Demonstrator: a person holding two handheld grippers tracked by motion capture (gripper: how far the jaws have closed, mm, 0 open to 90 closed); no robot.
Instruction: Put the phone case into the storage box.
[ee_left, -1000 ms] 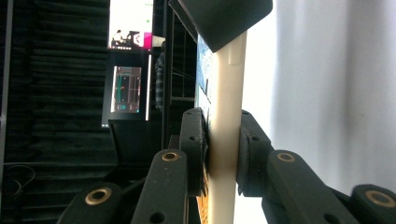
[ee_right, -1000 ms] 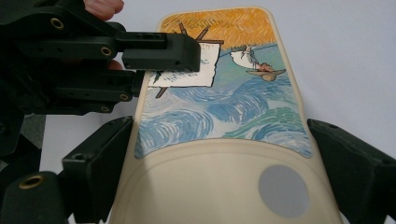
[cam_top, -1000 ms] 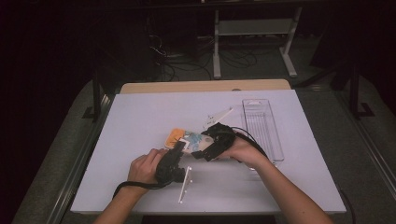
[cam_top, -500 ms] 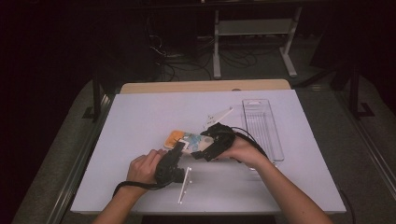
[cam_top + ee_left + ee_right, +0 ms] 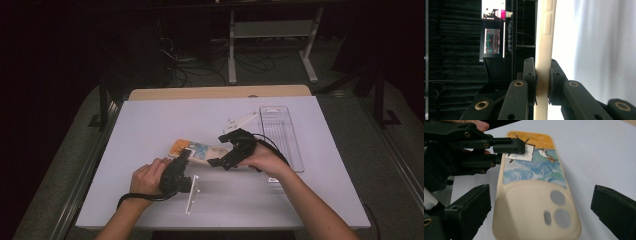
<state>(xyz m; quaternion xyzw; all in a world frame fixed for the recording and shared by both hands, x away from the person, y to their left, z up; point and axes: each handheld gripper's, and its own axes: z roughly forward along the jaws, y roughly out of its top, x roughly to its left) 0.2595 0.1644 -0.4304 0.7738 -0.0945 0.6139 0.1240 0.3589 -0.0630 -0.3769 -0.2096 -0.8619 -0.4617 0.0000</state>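
High view: a white table top [image 5: 150, 125] is seen from above, with two forearms entering from the near edge. A cream-coloured flexible phone case printed with an orange-and-blue seascape [image 5: 197, 150] is located near the middle of the table, between the two hands. The left gripper [image 5: 184, 156] is clamped on the left end of the case, at its long edge. The right gripper [image 5: 220, 157] is positioned at the case's right end. A clear rectangular plastic tray [image 5: 280, 135] is placed to the right, beyond the right hand, and a small white plastic piece [image 5: 240, 121] lies just left of the tray's far end. A thin white plastic strip [image 5: 191, 194] lies near the front edge, just right of the left hand.

Left gripper view: the cream edge of the phone case [image 5: 544, 50], with its raised side buttons, is pinched firmly between the two black jaws, whose pads are pressed against both faces.

Right gripper view: the case [image 5: 534, 195] is shown with its camera cut-outs nearest, lying between the right gripper's jaws, which are held apart and clear of both long edges. At the far left, the left gripper [image 5: 511, 151] is seen closed on the orange end of the case.
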